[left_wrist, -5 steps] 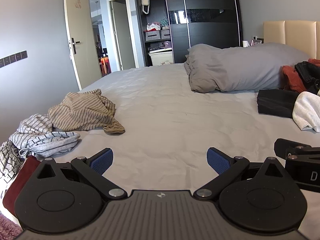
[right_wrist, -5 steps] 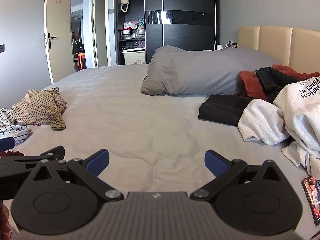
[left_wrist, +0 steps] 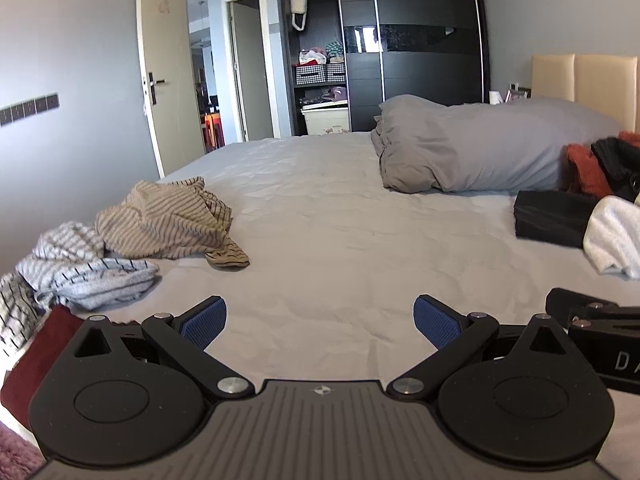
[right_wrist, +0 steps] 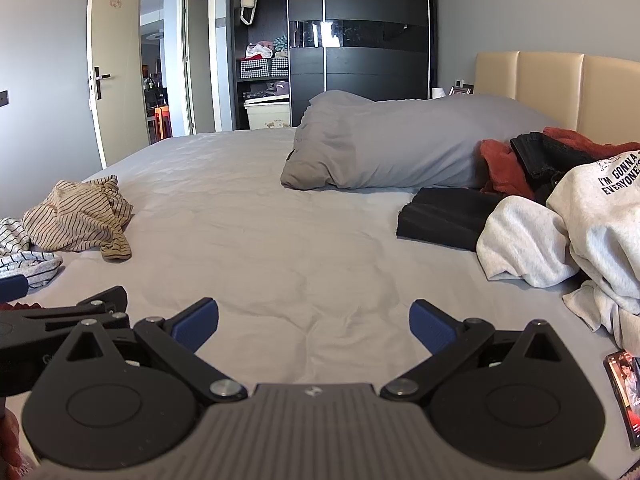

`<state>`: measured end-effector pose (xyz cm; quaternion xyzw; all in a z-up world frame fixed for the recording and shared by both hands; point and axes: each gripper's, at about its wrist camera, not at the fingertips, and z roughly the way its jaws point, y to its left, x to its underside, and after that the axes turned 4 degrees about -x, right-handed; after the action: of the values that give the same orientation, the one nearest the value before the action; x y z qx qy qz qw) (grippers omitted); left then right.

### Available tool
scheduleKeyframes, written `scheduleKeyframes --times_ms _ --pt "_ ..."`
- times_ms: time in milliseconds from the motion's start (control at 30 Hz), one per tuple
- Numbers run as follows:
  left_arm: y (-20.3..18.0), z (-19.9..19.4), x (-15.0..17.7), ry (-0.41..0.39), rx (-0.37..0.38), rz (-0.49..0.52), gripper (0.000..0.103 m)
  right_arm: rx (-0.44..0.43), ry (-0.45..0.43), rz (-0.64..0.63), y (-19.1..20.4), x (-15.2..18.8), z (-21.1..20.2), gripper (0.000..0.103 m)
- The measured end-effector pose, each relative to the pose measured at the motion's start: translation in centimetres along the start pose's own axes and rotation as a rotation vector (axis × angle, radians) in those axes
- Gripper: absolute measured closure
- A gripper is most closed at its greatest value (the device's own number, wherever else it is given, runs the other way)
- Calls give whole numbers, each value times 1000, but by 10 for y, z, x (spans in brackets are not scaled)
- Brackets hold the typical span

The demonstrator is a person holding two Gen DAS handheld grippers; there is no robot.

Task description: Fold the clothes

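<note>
Both grippers hover side by side above the near edge of a grey bed sheet [left_wrist: 340,216]. My left gripper [left_wrist: 320,322] is open, nothing between its blue pads. My right gripper [right_wrist: 314,322] is open too and holds nothing. A crumpled beige striped garment [left_wrist: 168,222] lies at the left, beside a grey-white striped garment [left_wrist: 84,272] and a dark red cloth [left_wrist: 36,356]. On the right a white printed sweatshirt [right_wrist: 580,224] is heaped next to a folded black garment [right_wrist: 444,216], with rust-red [right_wrist: 500,164] and black clothes behind.
A grey pillow [right_wrist: 404,148] lies across the head of the bed before a beige headboard [right_wrist: 560,84]. A phone [right_wrist: 624,392] rests on the sheet at the near right. A dark wardrobe [left_wrist: 412,40] and an open door [left_wrist: 168,80] stand beyond the bed.
</note>
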<state>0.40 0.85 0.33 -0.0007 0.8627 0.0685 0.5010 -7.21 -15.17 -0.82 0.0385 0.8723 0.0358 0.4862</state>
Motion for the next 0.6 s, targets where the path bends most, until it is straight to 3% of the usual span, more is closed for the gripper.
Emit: scheduleKeyframes --times_ms 600 --pt "2 4 2 42 11 -58 1 1 14 6 -4 2 5 0"
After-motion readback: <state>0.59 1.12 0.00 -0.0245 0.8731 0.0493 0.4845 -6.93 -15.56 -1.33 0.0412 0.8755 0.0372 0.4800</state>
